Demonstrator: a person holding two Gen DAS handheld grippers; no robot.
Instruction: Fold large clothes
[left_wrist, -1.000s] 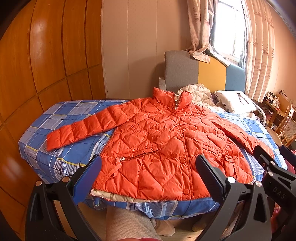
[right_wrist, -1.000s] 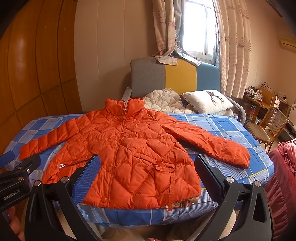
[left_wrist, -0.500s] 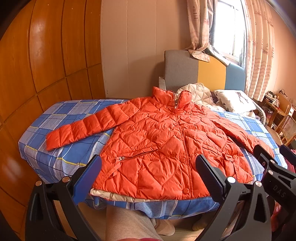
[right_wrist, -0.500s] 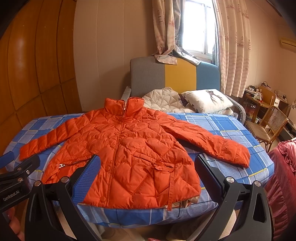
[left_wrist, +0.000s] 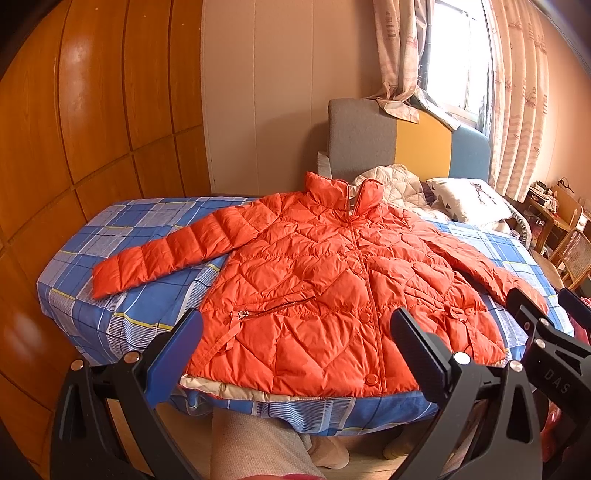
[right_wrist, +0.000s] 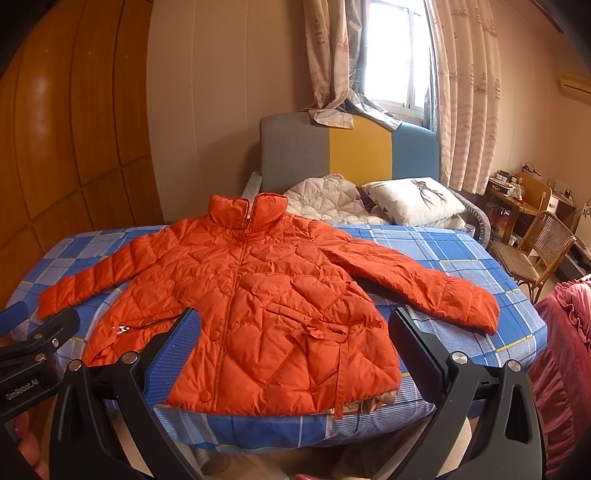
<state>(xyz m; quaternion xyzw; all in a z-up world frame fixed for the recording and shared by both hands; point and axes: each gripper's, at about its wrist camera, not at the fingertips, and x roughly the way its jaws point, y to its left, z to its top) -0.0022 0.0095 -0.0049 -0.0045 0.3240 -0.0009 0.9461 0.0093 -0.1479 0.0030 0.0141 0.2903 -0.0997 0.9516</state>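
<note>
The orange quilted jacket (left_wrist: 325, 295) before me lies flat, front up and buttoned, on the bed (left_wrist: 122, 314), both sleeves spread outward, collar upright.

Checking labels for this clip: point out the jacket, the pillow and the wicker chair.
jacket (left_wrist: 314, 288): left wrist view, front panel above the zip pocket.
pillow (right_wrist: 413, 201): right wrist view, middle of its printed face.
wicker chair (right_wrist: 550, 232): right wrist view, woven backrest.

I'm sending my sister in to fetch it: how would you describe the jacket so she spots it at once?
Look at the bed with the blue plaid sheet below the window. Spread flat across it, front up with both sleeves out, lies the jacket: bright orange, quilted and puffy, with a stand-up collar. The white quilted blanket and white pillow behind it are pale; nothing else there is orange.
</note>
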